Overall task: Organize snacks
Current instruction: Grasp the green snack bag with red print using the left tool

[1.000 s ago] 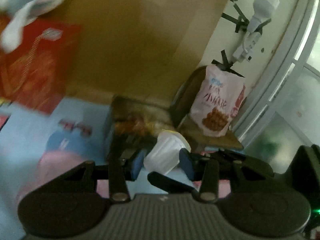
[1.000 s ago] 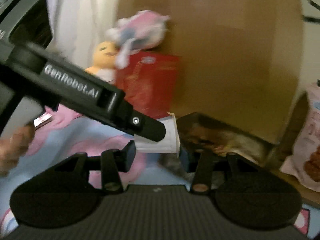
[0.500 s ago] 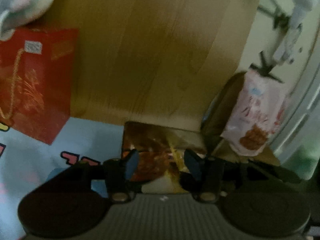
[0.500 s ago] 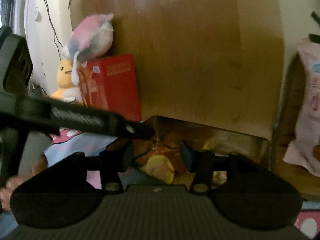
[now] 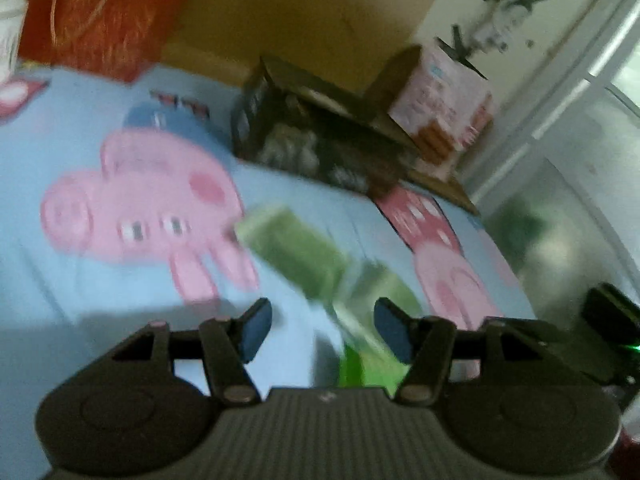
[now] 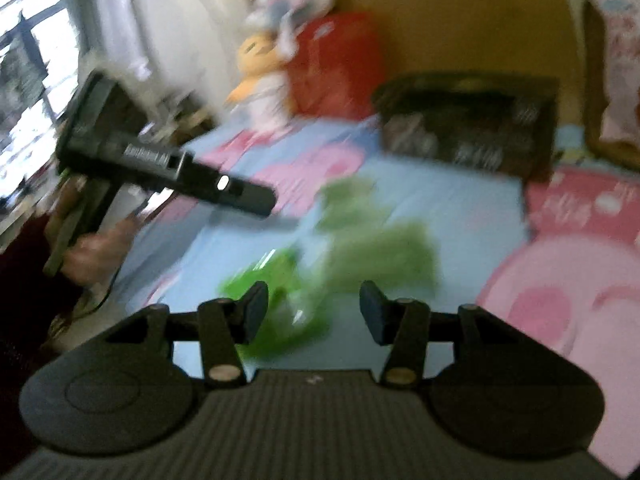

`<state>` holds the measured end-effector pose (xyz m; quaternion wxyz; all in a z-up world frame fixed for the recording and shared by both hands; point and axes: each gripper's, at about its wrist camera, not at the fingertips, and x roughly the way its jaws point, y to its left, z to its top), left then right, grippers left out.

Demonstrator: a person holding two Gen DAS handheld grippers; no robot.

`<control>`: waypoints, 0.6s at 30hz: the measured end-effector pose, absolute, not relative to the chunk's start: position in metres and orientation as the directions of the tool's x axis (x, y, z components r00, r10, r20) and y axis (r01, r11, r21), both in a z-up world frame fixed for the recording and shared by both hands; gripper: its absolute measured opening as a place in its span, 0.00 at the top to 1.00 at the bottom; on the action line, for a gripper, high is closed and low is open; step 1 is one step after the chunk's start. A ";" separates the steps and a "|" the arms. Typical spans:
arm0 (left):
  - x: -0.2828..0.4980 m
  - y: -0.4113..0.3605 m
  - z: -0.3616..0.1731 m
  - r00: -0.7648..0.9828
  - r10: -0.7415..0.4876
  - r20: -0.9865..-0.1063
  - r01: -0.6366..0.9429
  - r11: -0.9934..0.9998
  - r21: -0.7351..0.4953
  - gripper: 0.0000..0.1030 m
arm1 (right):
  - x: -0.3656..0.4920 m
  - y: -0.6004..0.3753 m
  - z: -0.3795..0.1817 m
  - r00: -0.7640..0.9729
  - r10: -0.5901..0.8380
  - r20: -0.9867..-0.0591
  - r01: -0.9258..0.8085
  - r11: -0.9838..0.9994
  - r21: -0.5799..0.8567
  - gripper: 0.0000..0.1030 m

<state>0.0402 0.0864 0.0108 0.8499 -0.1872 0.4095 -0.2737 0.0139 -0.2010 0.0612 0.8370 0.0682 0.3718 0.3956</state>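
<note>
The dark snack box [image 5: 316, 148] stands on the blue cloth [image 5: 72, 280], its contents too blurred to tell. Green packets [image 6: 372, 248] lie before it. The left gripper [image 5: 320, 330] is opening with nothing clamped; the right gripper [image 6: 314, 314] stands apart, empty.

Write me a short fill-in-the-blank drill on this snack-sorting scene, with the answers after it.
1. The loose snack packets lying on the sheet are ____ in colour.
2. The cartoon figures printed on the blue sheet are ____ in colour.
3. The dark snack box stands in front of a ____ panel.
4. Between the pads of the right tongs nothing is ____.

Answers: green; pink; wooden; gripped
</note>
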 end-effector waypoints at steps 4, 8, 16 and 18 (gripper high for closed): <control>0.017 0.079 0.001 0.476 -0.653 -0.589 0.337 0.754 -0.564 0.47 | -0.011 -0.183 0.057 0.377 0.697 -0.610 -0.653 0.667 0.359 0.46; 0.013 0.073 -0.007 0.482 -0.651 -0.586 0.335 0.755 -0.563 0.56 | -0.009 -0.152 0.059 0.395 0.676 -0.622 -0.686 0.667 0.289 0.49; 0.000 0.122 0.000 0.597 -0.558 -0.576 0.210 0.802 -0.560 0.61 | 0.019 -0.083 0.056 0.400 0.672 -0.624 -0.767 0.617 0.173 0.61; -0.001 0.138 0.002 0.627 -0.524 -0.577 0.166 0.813 -0.558 0.61 | 0.027 -0.063 0.056 0.386 0.679 -0.624 -0.790 0.593 0.156 0.61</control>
